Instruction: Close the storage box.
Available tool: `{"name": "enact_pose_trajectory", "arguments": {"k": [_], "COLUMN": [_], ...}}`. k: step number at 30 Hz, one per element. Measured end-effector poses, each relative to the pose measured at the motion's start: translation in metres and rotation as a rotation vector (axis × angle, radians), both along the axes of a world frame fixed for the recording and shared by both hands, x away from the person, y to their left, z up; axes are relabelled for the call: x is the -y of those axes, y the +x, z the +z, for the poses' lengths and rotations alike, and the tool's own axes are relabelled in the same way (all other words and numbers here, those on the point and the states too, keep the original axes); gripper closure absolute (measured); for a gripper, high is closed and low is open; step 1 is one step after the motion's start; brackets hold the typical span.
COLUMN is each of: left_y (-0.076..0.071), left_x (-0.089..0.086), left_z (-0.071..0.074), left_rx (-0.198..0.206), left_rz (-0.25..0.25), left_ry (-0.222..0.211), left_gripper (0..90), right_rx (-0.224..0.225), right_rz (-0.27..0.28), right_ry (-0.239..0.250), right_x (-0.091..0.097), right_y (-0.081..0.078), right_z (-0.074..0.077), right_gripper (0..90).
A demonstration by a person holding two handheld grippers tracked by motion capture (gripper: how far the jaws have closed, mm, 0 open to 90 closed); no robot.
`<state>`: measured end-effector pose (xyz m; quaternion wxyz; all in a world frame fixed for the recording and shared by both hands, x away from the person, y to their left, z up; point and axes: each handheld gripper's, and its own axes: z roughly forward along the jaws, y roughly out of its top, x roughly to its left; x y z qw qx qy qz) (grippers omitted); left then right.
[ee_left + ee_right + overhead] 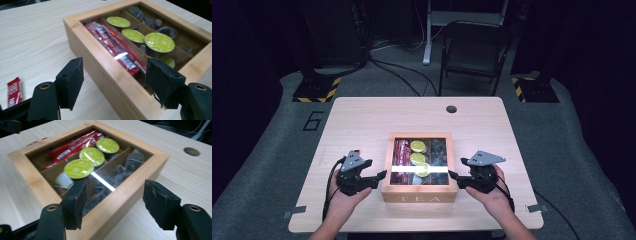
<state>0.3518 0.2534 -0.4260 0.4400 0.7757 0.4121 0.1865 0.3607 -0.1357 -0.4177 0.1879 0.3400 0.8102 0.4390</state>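
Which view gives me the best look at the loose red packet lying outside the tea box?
The left gripper view: the red packet lies close on the table, left of the jaws. The high view shows a tiny red speck; the right gripper view, a red sliver behind the tea box.

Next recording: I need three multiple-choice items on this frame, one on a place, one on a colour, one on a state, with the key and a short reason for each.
1. Where does the loose red sachet lie?
A. inside the box
B. on the table left of the tea box
C. on the chair

2. What colour are the capsule lids?
A. yellow-green
B. blue
C. white

3. How do the jaws of both grippers stand?
A. shut on sachets
B. shut on the lid
C. open, empty

Key: B, it rests on bare wood beside the left gripper; A, the foil tops show lime; C, the left gripper and the right gripper both show a wide gap.
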Motion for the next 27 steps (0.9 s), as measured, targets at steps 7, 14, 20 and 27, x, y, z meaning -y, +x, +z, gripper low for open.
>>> {"name": "enact_pose_trajectory", "arguments": {"k": [7,14,20,27], "left_y": [0.009,0.014,0.018,0.021], "left_x": [-0.017,-0.030,-0.036,-0.041], "left_z": [-0.006,-0.021,-0.029,-0.041], "left_rx": [-0.024,-0.029,-0.032,-0.037], "left_rz": [0.037,0.072,0.079,0.074], "left_ry": [-0.019,-0.039,-0.039,-0.010], "left_gripper": [31.3,32.1,32.7,34.0], "right_rx": [-0.001,-0.014,-0.021,-0.010], "right_rz": [-0.063,-0.122,-0.141,-0.147], "right_ry": [0.000,0.013,0.022,0.000], "right_x": [0.018,0.037,0.044,0.049], "right_y": [0.007,0.012,0.014,0.015], "right_z": [-0.002,-0.012,-0.020,-0.034], "right_gripper": [35.0,35.0,35.0,35.0]}}
